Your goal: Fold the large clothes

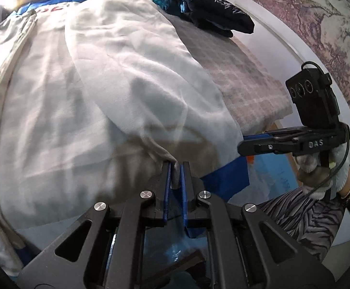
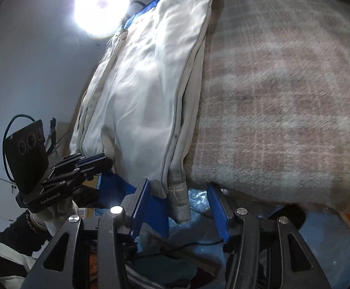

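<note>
Left wrist view: the left gripper is clamped on a grey cuff of the white garment, which spreads from 9 to 1 o'clock over the plaid blanket. In the right wrist view, the right gripper stands parted, its pads clear of the hem hanging between them.

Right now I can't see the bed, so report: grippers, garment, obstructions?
Left gripper shut on white garment hem. Right gripper open, cuff between the jaws, ungripped. Dark jacket at far end, clear of the fold.
</note>
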`<move>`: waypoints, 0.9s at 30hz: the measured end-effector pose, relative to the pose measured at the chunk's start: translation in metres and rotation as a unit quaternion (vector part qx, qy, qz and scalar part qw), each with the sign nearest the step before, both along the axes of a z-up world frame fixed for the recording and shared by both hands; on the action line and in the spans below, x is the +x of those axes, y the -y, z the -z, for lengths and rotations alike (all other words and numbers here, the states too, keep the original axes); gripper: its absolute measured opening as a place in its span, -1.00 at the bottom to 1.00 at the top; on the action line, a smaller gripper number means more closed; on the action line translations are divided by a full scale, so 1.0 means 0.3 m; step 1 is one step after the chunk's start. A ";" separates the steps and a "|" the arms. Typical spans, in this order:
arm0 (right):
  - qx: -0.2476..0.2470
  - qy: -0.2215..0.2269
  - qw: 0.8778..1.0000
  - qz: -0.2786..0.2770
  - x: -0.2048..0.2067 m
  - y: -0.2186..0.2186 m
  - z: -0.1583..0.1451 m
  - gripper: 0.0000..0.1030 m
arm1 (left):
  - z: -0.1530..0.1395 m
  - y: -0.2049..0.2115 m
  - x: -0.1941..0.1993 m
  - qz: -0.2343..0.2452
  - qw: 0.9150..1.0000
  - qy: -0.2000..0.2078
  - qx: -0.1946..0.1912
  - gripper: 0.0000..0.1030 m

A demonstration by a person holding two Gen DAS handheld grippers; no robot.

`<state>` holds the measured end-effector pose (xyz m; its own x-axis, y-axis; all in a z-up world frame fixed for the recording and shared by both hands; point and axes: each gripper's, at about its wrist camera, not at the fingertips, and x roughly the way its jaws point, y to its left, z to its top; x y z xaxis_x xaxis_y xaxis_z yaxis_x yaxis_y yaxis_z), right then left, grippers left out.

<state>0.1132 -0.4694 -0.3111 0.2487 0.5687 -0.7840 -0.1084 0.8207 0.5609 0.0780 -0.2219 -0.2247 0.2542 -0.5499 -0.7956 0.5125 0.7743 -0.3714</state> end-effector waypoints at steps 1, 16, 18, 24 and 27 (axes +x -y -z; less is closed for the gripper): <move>0.004 -0.003 1.000 -0.006 -0.001 -0.007 0.000 -0.49 | -0.007 -0.010 -0.009 -0.002 1.000 0.005 0.004 -0.92; 0.075 0.029 0.997 0.003 0.014 -0.055 -0.109 -0.78 | -0.078 0.179 -0.243 0.129 0.981 0.142 0.041 -0.04; 0.092 0.030 0.995 0.005 0.015 -0.049 -0.113 -0.78 | -0.066 0.207 -0.240 0.134 0.979 0.148 0.046 -0.04; 0.120 0.019 0.993 0.014 0.015 -0.031 -0.099 -0.78 | -0.027 0.258 -0.210 0.122 0.977 0.164 0.057 -0.05; 0.125 0.013 0.992 0.011 0.018 -0.034 -0.096 -0.78 | -0.007 0.269 -0.195 0.103 0.976 0.180 0.062 -0.38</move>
